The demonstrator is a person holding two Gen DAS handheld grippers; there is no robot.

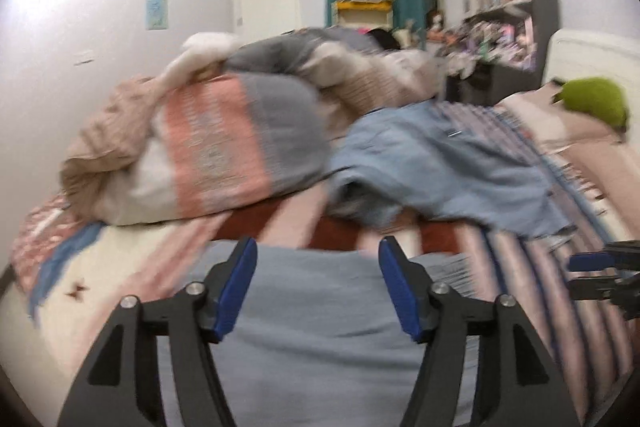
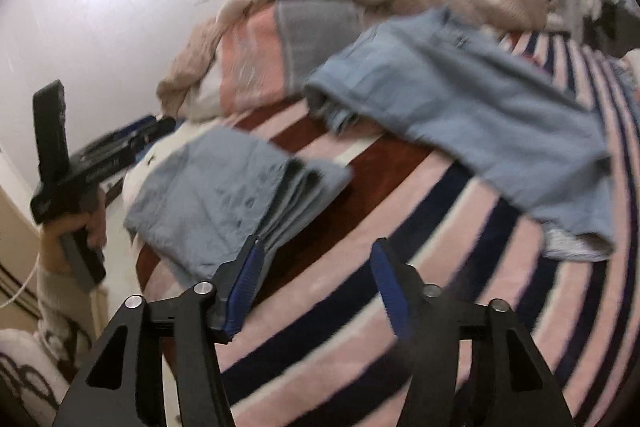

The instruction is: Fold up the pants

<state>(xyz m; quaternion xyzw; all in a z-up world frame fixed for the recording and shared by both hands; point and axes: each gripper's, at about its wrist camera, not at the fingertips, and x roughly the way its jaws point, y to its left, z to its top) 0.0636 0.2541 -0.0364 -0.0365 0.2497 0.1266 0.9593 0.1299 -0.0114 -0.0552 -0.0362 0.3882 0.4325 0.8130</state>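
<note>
We see a bed [image 2: 420,267] covered with a blanket striped in pink, navy and dark red. A rumpled duvet [image 1: 208,147] in peach, grey and cream is heaped along its wall side. Just beside the duvet, a pair of light blue pants [image 2: 480,99] lies spread loosely across the stripes. Nearer us, well apart from that pair, lies a folded light blue garment [image 2: 224,187], its stacked edges showing. Our left tool [image 1: 316,283] hovers over the folded garment with its blue-padded fingers apart, holding nothing. Our right tool [image 2: 316,287] hovers above the striped blanket, just beside the folded garment, fingers likewise apart. A small green cushion [image 1: 596,101] sits at the bed's far right.
</note>
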